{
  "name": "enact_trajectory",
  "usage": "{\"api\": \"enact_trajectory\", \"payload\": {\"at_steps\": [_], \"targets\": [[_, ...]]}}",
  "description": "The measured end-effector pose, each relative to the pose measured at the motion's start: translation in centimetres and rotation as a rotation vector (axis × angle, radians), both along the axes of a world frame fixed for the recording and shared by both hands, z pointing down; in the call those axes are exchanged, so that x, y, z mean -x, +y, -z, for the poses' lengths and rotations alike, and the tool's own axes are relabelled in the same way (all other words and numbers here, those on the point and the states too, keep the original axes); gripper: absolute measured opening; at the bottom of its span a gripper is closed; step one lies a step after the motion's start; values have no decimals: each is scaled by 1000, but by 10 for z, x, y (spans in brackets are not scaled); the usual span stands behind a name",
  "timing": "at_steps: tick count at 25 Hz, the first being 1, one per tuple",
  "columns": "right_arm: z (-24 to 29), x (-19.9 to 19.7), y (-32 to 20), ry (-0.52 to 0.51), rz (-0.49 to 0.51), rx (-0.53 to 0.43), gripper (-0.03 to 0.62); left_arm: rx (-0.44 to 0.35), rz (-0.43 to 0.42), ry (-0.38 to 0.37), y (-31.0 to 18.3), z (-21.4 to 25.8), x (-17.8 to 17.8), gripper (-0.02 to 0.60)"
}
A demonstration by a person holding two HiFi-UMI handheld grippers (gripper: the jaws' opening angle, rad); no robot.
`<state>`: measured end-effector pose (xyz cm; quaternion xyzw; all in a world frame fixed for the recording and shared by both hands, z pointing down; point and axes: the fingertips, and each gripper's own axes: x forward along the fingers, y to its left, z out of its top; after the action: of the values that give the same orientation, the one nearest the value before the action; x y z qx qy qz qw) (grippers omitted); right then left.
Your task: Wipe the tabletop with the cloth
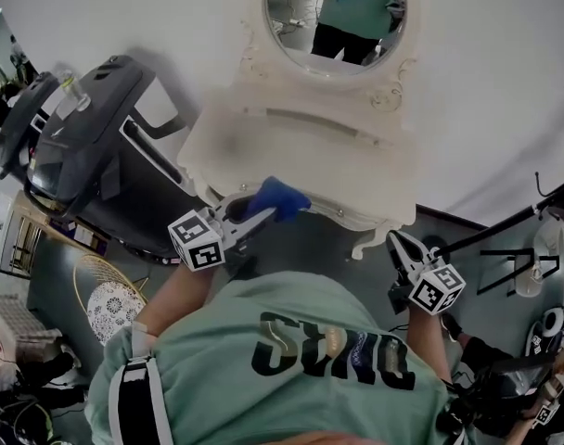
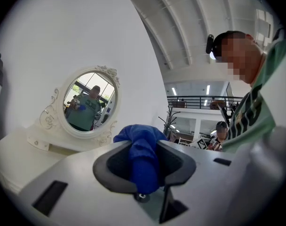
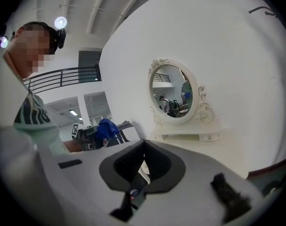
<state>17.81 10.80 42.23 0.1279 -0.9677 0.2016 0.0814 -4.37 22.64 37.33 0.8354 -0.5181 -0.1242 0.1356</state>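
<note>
In the head view, the left claw point(image 1: 249, 213) is clamped on a crumpled royal-blue cloth point(image 1: 278, 197), which hangs over the near front edge of the cream-white dressing-table surface point(image 1: 291, 151). The bare top stretches away from the cloth towards the oval white-framed mirror point(image 1: 336, 7). The right claw point(image 1: 401, 248) is held off the surface's front right corner, further from the top than the left one. A dark grey treadmill point(image 1: 87, 146) stands to the left.

In the left gripper view, the cloth point(image 2: 140, 135) is pinched between the jaws of the left claw point(image 2: 145, 146), its bunched end poking out past the tips. The surface point(image 2: 16, 161) lies ahead and lower, seemingly apart from the cloth, with the mirror point(image 2: 89, 102) beyond. The coming move probably calls for lowering the cloth forward onto the top.

In the right gripper view, the jaws of the right claw point(image 3: 143, 147) are pressed together with nothing between them. The cloth point(image 3: 105, 127) shows off to its left, and the surface point(image 3: 194, 145) and mirror point(image 3: 173, 92) lie ahead.
</note>
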Motion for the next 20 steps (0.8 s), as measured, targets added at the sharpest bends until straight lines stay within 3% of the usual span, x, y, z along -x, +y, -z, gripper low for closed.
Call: {"api": "enact_trajectory", "payload": {"at_steps": [5, 10, 14, 20], "targets": [[-7, 70, -49, 12, -9, -10, 12, -3, -7, 11, -50, -14, 76, 132], [1, 163, -119, 22, -67, -39, 12, 6, -72, 20, -139, -31, 172, 132], [16, 223, -170, 38, -118, -49, 12, 42, -133, -55, -204, -36, 236, 132], [7, 280, -229, 76, -103, -3, 12, 130, -51, -117, -270, -63, 321, 132]]}}
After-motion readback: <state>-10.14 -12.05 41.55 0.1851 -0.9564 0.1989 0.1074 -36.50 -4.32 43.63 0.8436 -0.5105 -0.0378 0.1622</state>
